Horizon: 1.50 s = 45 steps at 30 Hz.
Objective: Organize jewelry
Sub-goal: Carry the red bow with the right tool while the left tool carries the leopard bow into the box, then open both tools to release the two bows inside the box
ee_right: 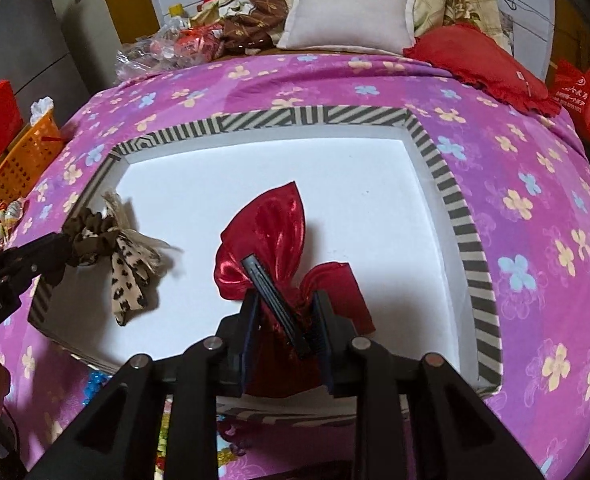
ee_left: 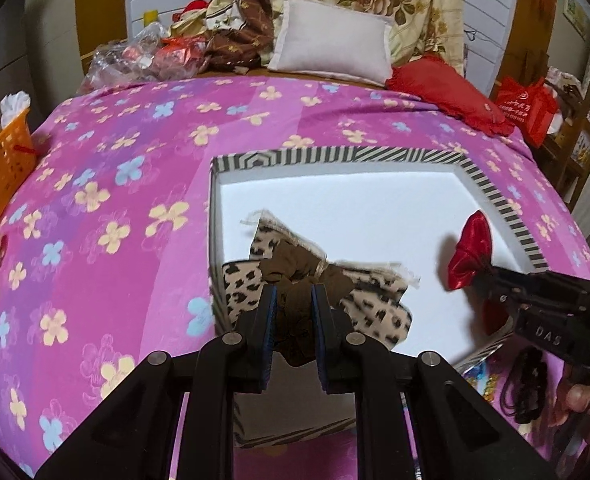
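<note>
**Two hair bows held over a striped-rim tray**

Left wrist view: left gripper (ee_left: 293, 300), lower centre, jaws clamped on the brown knot of a leopard-print bow (ee_left: 319, 280) above the white floor of the striped tray (ee_left: 335, 155); the right gripper (ee_left: 491, 276) enters at the right edge holding a red satin bow (ee_left: 471, 250). An orange basket (ee_left: 3, 160) sits at far left. Right wrist view alone shows the red bow's black clip (ee_right: 275, 304) slanting between the right gripper's pads, which are closed on the bow; the gripper hides the bow's lower part. The bedspread (ee_right: 535, 200) surrounds the tray.
</note>
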Motion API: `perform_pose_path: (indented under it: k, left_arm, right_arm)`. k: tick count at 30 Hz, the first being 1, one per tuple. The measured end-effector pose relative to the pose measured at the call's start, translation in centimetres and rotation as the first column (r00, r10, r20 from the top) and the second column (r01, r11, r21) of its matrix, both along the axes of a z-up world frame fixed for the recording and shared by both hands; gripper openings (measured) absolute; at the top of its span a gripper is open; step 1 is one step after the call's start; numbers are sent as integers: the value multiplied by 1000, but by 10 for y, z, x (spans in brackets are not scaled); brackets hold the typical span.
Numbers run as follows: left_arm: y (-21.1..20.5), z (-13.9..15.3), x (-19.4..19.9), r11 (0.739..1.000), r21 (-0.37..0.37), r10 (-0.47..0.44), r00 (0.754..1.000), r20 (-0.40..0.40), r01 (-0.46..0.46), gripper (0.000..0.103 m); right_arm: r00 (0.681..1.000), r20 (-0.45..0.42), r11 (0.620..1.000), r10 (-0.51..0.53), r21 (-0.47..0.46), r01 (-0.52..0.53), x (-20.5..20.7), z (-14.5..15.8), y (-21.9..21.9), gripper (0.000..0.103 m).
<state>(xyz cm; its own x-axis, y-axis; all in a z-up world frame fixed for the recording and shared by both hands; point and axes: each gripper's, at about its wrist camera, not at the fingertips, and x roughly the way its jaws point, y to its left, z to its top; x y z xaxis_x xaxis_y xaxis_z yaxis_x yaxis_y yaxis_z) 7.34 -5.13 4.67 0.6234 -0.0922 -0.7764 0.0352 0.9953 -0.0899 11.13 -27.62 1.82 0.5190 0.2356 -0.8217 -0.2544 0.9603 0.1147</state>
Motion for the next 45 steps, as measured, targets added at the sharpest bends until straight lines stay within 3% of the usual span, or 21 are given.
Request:
perform_pose_path:
  k: [4, 8, 13, 19, 30, 35, 45]
  left_arm:
    - [5, -7, 0, 1000, 6, 21, 1000, -16, -21, 0]
    - [10, -12, -2, 999, -5, 46, 998, -35, -46, 0]
    - [10, -8, -7, 999, -31, 39, 999, -23, -40, 23]
    - [5, 8, -22, 999, -23, 40, 999, 23, -39, 37]
    - [-3, 38, -64, 998, -19, 54, 995, 86, -53, 38]
    - [-7, 40, -83, 998, -27, 57, 994, 93, -54, 38]
    - [-15, 37, -115, 998, -20, 62, 994, 90, -61, 37]
  right_arm:
    - [1000, -26, 1000, -1, -13, 1, 1, -6, 1, 30]
    - [1000, -20, 1000, 1, -27, -2, 0, -5, 3, 43]
    - [1000, -9, 1000, -15, 12, 16, -6, 2, -3, 57]
    - [999, 42, 999, -24, 30, 23, -25, 23, -10, 59]
    - [994, 108, 998, -17, 62, 10, -84, 50, -12, 67]
    - [992, 126, 999, -15, 47, 9, -108, 53, -10, 73]
    - [992, 114, 998, -52, 49, 47, -141, 46, -20, 75]
